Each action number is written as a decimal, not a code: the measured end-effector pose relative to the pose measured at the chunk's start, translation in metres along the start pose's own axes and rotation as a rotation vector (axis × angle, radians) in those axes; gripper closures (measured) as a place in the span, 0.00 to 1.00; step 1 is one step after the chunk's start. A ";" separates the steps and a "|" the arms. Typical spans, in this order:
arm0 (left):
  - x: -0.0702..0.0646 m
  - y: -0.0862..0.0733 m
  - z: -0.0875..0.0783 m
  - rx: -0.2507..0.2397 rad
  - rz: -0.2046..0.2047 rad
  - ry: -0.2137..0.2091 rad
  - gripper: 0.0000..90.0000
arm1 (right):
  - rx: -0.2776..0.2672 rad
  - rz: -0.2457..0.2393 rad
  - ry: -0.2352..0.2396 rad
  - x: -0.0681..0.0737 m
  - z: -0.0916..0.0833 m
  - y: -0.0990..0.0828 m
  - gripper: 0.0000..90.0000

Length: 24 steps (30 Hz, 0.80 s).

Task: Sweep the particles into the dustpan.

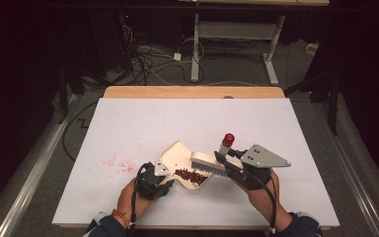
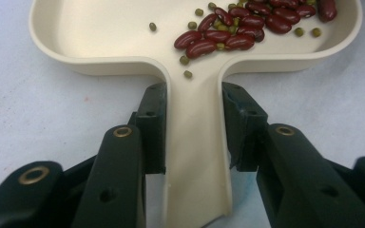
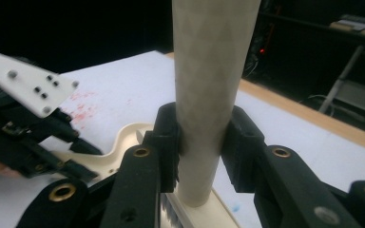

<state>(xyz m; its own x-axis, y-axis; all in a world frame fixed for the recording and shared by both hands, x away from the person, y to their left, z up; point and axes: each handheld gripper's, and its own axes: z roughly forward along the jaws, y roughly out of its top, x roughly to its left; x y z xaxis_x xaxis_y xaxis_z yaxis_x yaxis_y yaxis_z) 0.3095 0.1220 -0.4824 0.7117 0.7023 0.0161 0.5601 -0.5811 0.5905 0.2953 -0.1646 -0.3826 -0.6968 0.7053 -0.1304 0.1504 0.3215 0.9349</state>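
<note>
On the left of the white bench (image 1: 128, 128), a faint scatter of red specks (image 1: 116, 162) is lying on the surface, well apart from the bench's edges. Just right of them, the person's left hand (image 1: 133, 195) is holding the left tongs (image 1: 164, 174), and these are clamping the handle of a cream dustpan (image 1: 175, 155). In the left gripper view the two black jaws are pressing against both sides of that handle, with the dustpan (image 2: 114, 28) lying flat on the bench and its tray spreading away from the jaws. Dark red kidney beans (image 2: 247, 23) and small green beans (image 2: 186, 60) are sitting in the tray, gathered toward its far right corner in that view, a few green ones trailing down toward the handle.

In the high view the pile of beans (image 1: 191, 176) is lying in the near part of the dustpan, just beside the bristles of a cream brush (image 1: 207, 162) that is reaching over the pan's right rim. The brush's handle is rising to a red tip (image 1: 228, 139). The right tongs (image 1: 227, 165), held by the right hand (image 1: 259, 195), are gripping this handle; in the right gripper view the jaws are squeezing the pale handle (image 3: 211, 85) from both sides, with the brush head just below. The left tongs (image 3: 83, 148) are showing at the left of that view, against the dustpan.
</note>
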 end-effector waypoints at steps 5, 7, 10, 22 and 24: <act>0.001 -0.003 -0.002 0.005 0.001 -0.009 0.70 | -0.003 0.001 -0.047 -0.016 -0.008 0.003 0.78; 0.000 -0.004 -0.004 0.006 0.006 -0.008 0.70 | 0.003 0.013 -0.057 -0.022 -0.010 0.002 0.78; 0.000 -0.007 -0.006 0.007 0.011 -0.012 0.70 | 0.024 -0.021 -0.105 -0.025 -0.010 -0.002 0.78; -0.009 -0.004 -0.006 0.023 0.030 0.011 0.70 | 0.117 -0.037 -0.060 -0.016 0.004 -0.012 0.78; -0.010 -0.003 -0.005 0.022 0.028 0.014 0.70 | 0.119 -0.060 -0.053 -0.006 0.006 -0.011 0.78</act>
<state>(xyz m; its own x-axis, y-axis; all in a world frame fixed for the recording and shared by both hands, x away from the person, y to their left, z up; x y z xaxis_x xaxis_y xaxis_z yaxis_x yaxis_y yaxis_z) 0.2985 0.1191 -0.4803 0.7216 0.6909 0.0436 0.5491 -0.6096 0.5718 0.3024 -0.1691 -0.3944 -0.6698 0.7137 -0.2050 0.1939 0.4346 0.8795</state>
